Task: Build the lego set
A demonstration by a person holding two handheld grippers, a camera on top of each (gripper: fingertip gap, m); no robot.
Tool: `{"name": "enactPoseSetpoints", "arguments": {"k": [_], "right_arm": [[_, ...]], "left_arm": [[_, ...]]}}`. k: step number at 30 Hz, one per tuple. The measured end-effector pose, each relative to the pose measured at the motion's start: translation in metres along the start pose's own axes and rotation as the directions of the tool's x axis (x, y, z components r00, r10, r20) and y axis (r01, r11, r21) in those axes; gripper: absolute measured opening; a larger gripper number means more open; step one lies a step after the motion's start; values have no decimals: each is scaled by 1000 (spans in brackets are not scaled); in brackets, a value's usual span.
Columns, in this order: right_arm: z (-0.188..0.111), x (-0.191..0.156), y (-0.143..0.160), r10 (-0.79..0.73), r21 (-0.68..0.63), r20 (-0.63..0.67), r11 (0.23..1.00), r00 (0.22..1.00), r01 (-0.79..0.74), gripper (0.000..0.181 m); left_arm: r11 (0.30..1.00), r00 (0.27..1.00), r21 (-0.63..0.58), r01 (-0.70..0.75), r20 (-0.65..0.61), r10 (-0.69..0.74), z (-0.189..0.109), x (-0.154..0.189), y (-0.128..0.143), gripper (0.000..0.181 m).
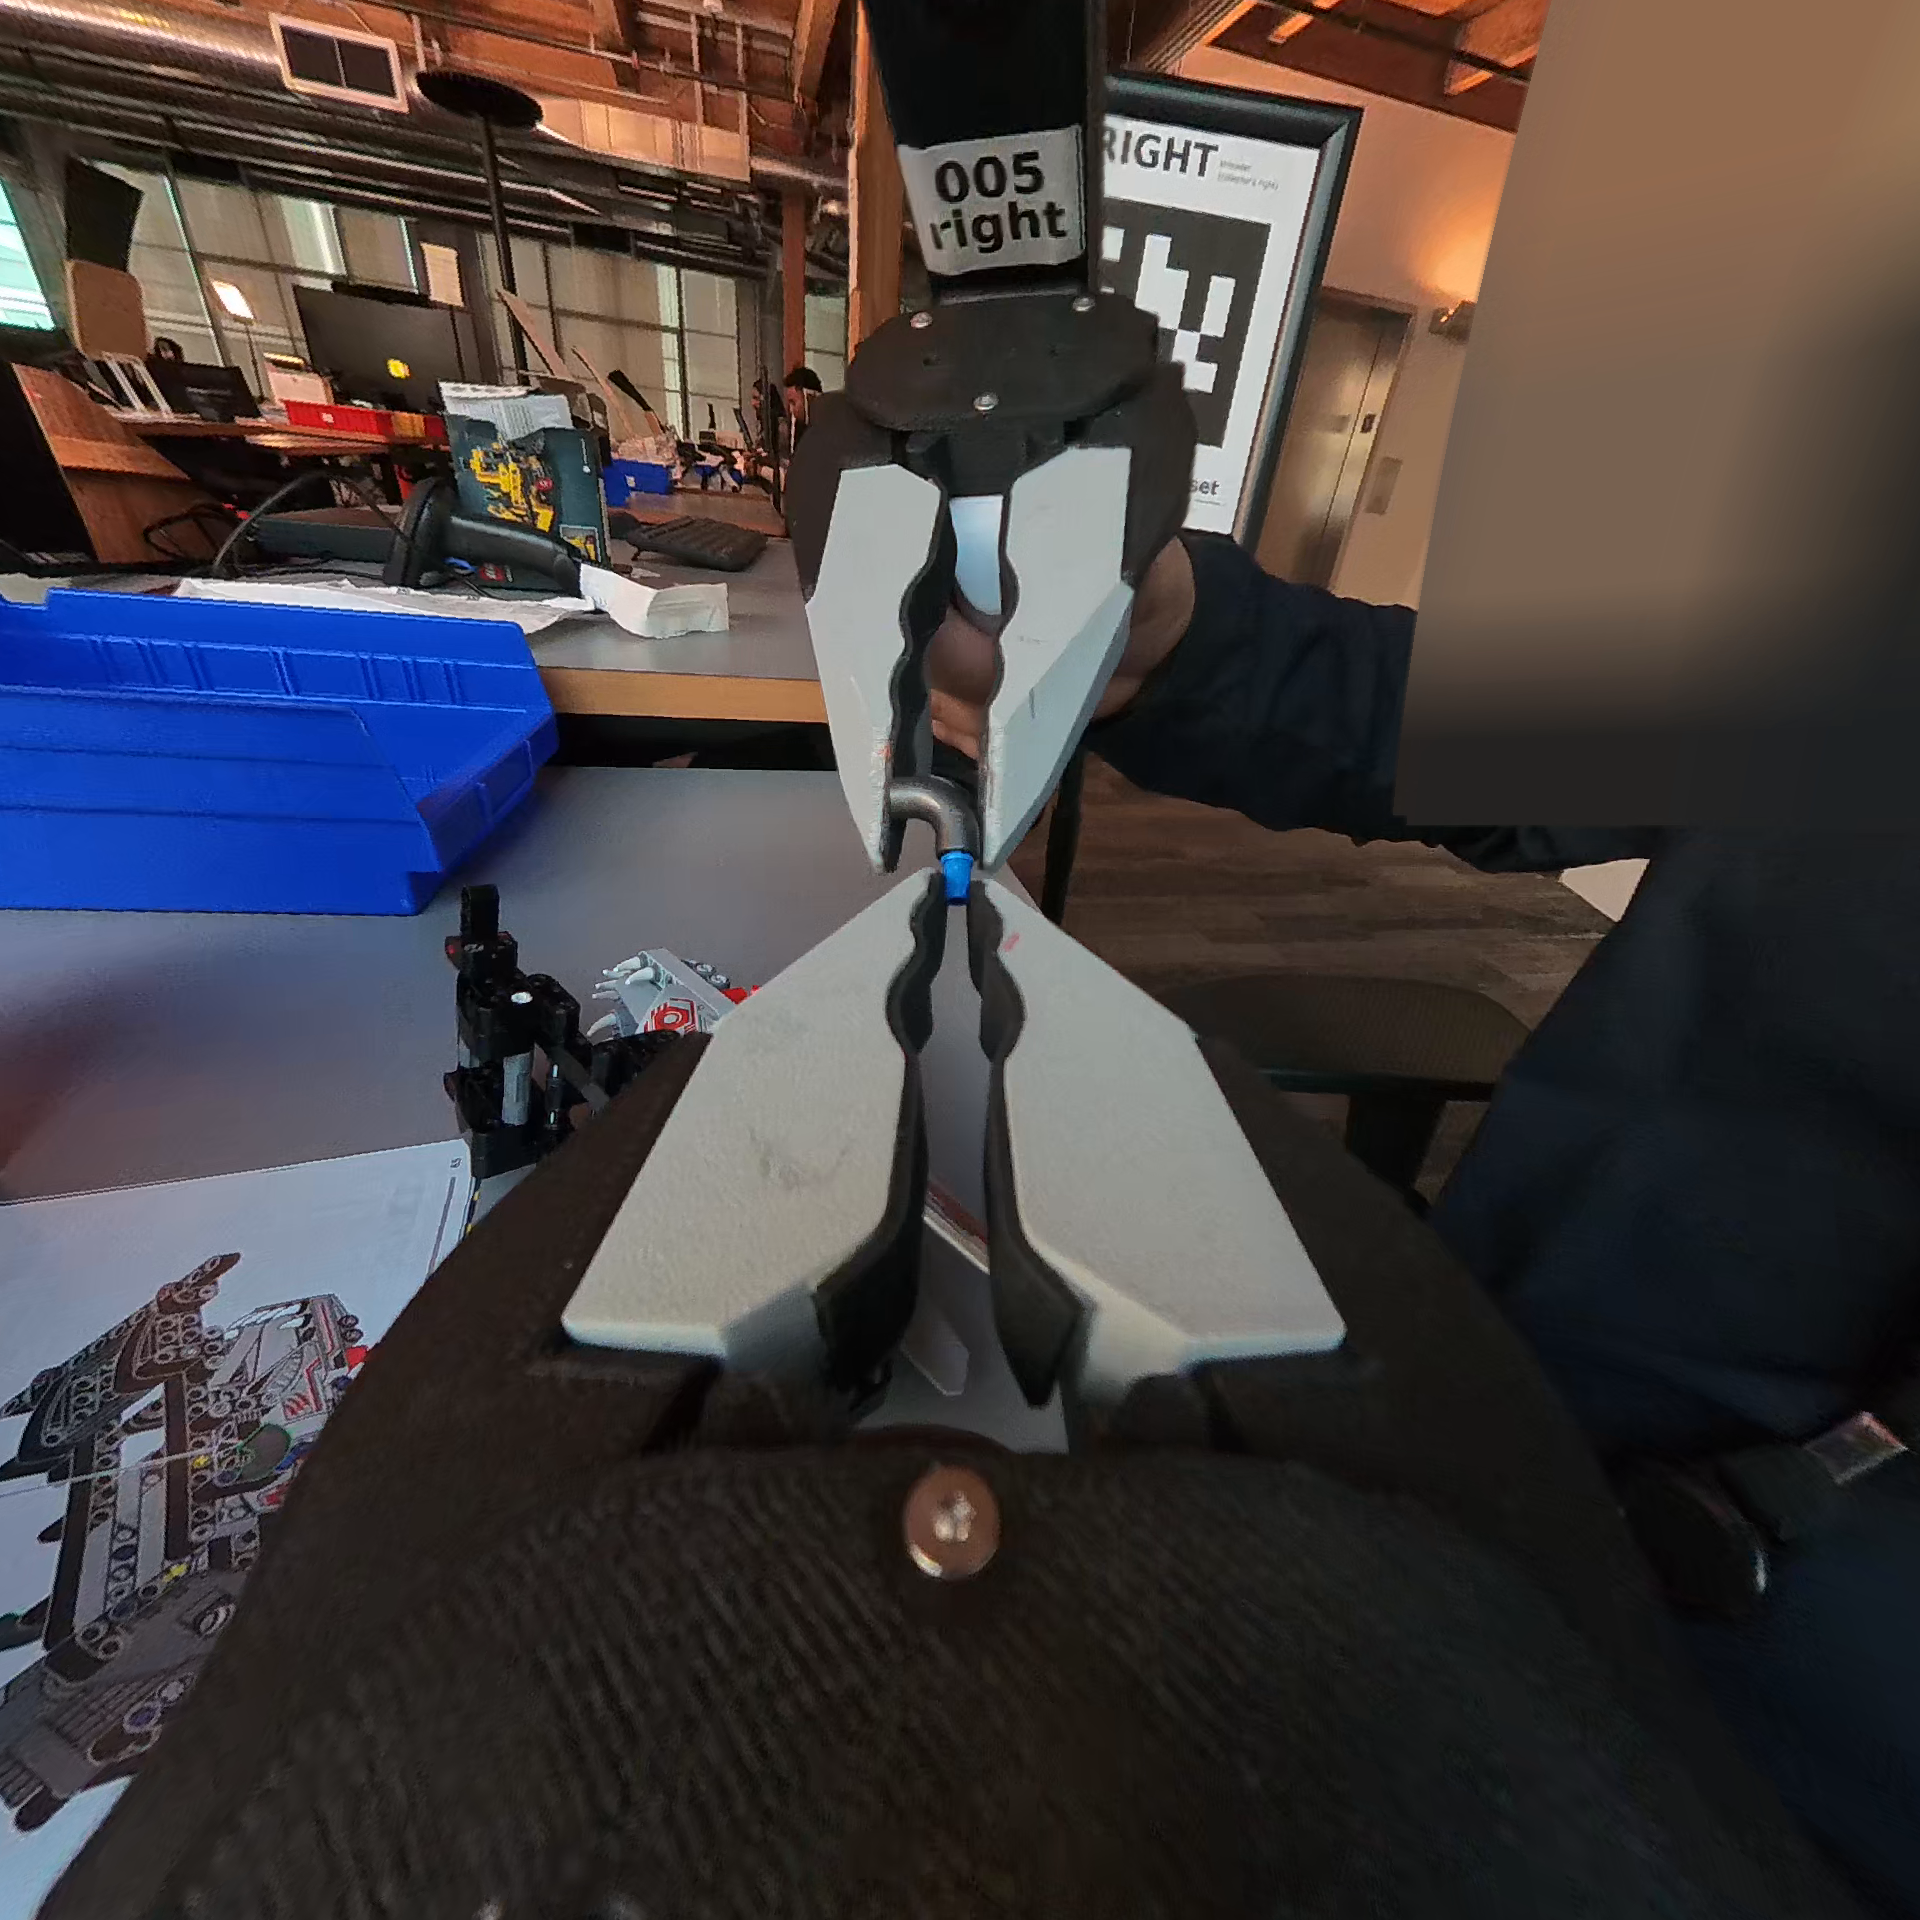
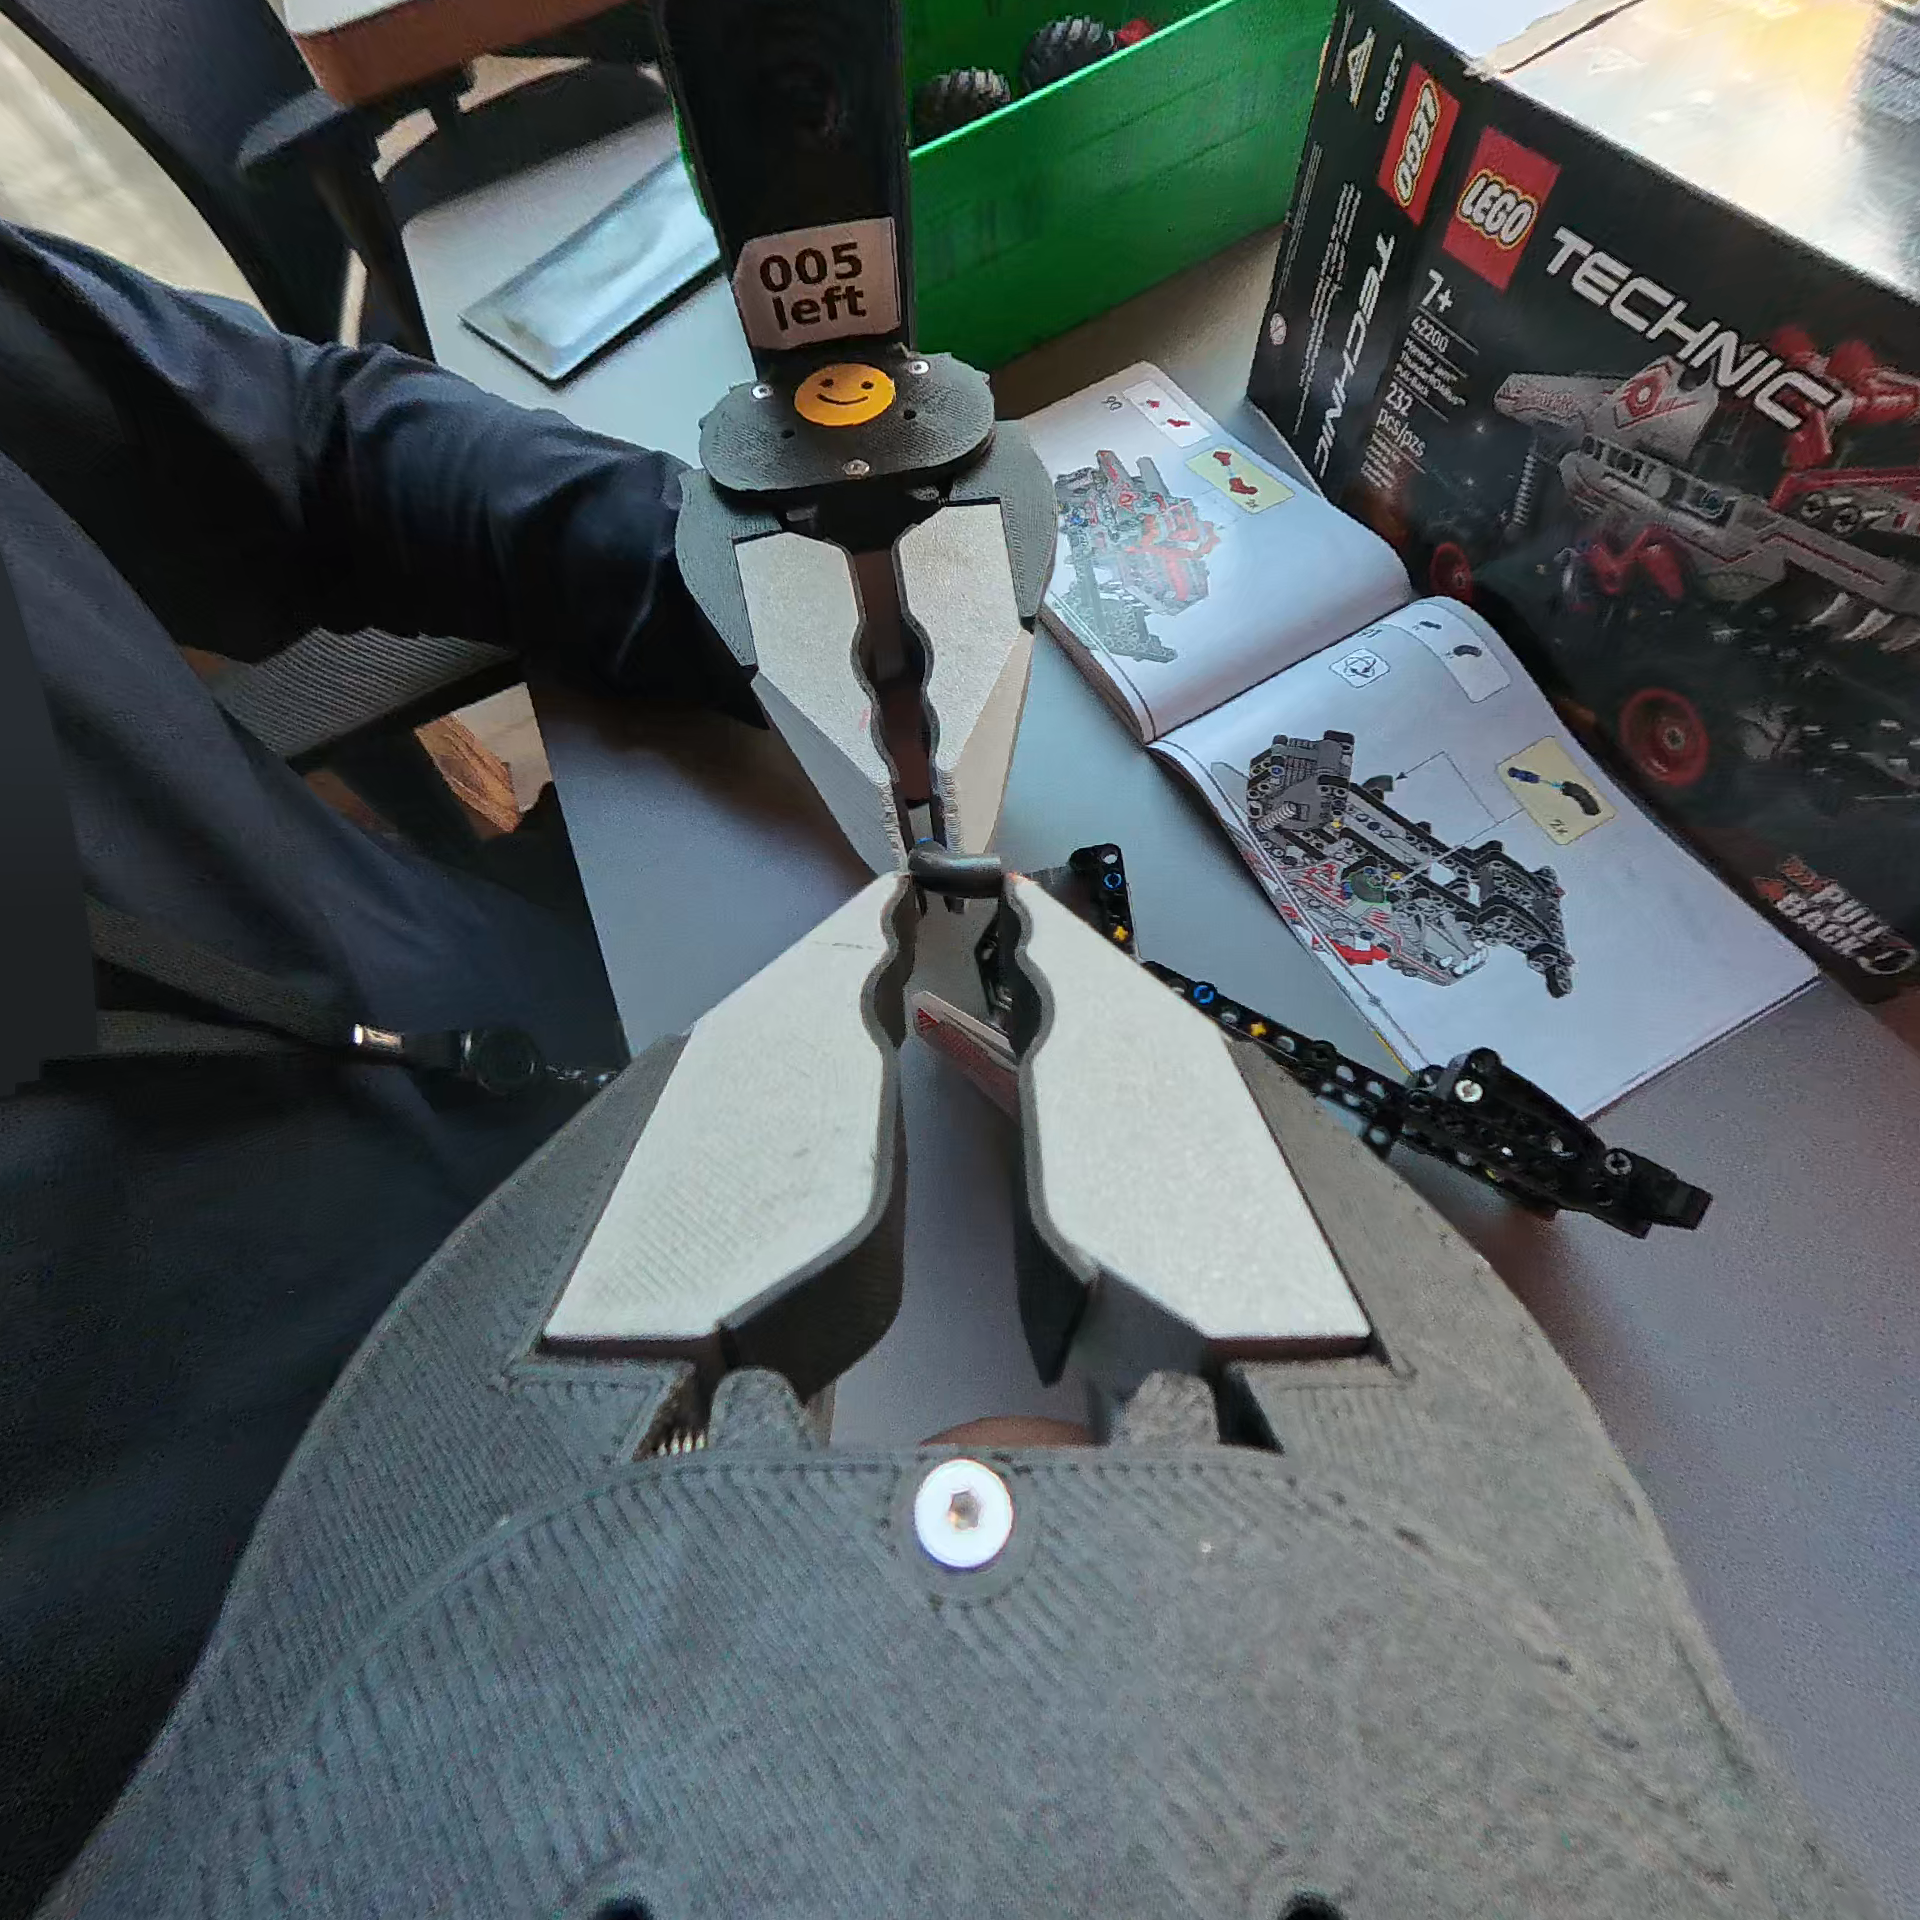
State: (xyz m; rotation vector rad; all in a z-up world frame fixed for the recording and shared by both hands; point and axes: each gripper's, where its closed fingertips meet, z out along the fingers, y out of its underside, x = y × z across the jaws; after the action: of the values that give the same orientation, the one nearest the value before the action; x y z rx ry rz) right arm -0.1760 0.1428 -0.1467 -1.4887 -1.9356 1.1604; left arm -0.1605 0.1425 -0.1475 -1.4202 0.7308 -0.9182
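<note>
My left gripper [image 1: 951,904] is shut on a small blue pin [image 1: 952,871]. My right gripper [image 2: 954,896] is shut on a dark grey curved piece [image 2: 951,869]. The two grippers meet tip to tip above the table. In the left wrist view the right gripper [image 1: 940,847] comes down from above with the curved piece [image 1: 935,810], and the pin's free end touches that piece's lower end. In the right wrist view the left gripper [image 2: 928,836] comes in from above. The black part-built chassis [image 2: 1434,1112] lies on the table, also seen in the left wrist view [image 1: 509,1039].
An open instruction booklet [image 2: 1455,831] lies right of the chassis, with the set's box [image 2: 1662,468] behind it. A green bin [image 2: 1091,177] holds tyres. A blue bin [image 1: 260,748] stands at the left. A person's dark sleeve [image 2: 364,488] and body are close. My two grippers' fingertips are within a few centimetres of each other.
</note>
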Motion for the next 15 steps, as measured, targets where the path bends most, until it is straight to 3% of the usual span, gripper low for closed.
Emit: {"name": "enactPoseSetpoints", "arguments": {"k": [4,7,15], "right_arm": [[1,2,-1,31,6,9,1000,999,-31,24],[2,-1,-1,-16,-3,5,1000,1000,16,14],[2,-1,-3,-49,-23,-14,999,999,49,14]], "left_arm": [[1000,1000,-1,6,-24,-6,0,3,1,1],[1000,999,-5,18,-28,-18,-1,2,1,1],[999,998,-18,35,-43,-36,-2,3,3,1]]}}
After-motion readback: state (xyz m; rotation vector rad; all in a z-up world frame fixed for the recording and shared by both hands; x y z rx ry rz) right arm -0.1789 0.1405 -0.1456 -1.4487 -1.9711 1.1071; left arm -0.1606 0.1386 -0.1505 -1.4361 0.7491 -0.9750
